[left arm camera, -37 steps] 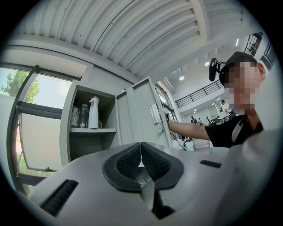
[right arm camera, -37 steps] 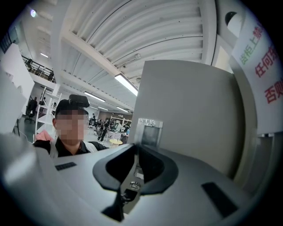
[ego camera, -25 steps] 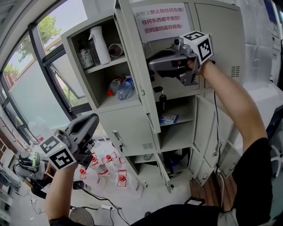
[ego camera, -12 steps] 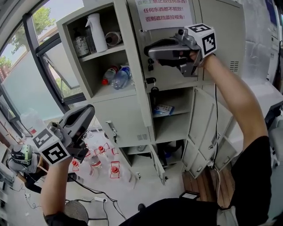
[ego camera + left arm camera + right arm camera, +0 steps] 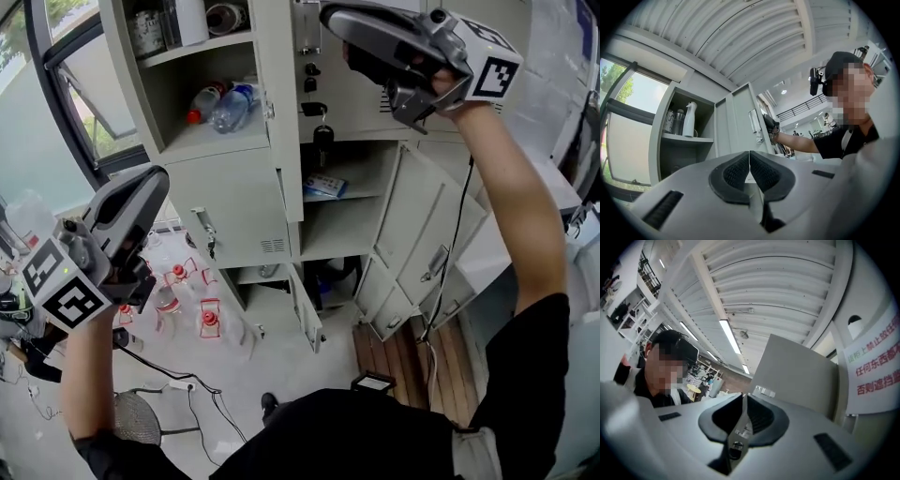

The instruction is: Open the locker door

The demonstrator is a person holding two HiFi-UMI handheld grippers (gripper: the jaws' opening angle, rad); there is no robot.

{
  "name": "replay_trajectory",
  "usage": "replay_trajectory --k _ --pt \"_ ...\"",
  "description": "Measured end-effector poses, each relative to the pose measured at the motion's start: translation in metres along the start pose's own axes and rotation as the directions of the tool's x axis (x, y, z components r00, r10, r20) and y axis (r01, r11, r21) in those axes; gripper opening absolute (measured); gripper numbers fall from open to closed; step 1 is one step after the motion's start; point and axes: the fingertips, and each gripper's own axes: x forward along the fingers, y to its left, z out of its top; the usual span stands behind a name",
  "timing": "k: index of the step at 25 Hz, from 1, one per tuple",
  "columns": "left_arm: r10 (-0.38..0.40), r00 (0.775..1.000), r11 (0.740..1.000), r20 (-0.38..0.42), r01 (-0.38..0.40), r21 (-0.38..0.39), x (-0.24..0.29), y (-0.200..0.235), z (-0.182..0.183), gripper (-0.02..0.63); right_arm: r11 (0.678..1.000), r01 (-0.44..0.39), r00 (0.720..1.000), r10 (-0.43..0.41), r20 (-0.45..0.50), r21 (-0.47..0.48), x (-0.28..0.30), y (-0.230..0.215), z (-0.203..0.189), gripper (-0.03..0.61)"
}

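Note:
The grey locker's upper door (image 5: pixel 277 112) stands swung out and shows nearly edge-on in the head view. My right gripper (image 5: pixel 328 17) is raised to the handle (image 5: pixel 307 26) at the door's top. In the right gripper view its jaws (image 5: pixel 742 414) have just been closing, and the pads press on a thin metal plate (image 5: pixel 736 437) of that handle. The door panel (image 5: pixel 797 376) rises behind the plate. My left gripper (image 5: pixel 152 183) hangs low at the left, away from the locker. Its pads (image 5: pixel 737 169) meet with nothing between them.
The open compartment holds bottles (image 5: pixel 220 101) on a shelf. Keys (image 5: pixel 322 131) hang from a lock below the handle. Lower doors (image 5: pixel 412 234) stand open at the right. Small bottles (image 5: pixel 187 300) stand on the floor by the window. A notice in red print (image 5: pixel 876 362) is on the locker front.
The right gripper has risen toward the top of the head view, staying at the handle. The door now shows more edge-on. The left gripper has hardly moved.

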Motion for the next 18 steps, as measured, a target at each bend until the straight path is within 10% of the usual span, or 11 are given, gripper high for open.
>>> replay_trajectory --k 9,18 --pt "-0.081 0.994 0.997 0.077 0.08 0.025 0.004 -0.024 -0.022 0.017 0.961 0.275 0.961 -0.275 -0.028 0.013 -0.006 0.049 -0.033 0.023" --pt "-0.109 0.986 0.994 0.124 0.108 0.009 0.001 -0.061 -0.07 0.017 0.927 0.374 0.927 -0.374 0.007 0.02 -0.031 0.123 -0.09 0.014"
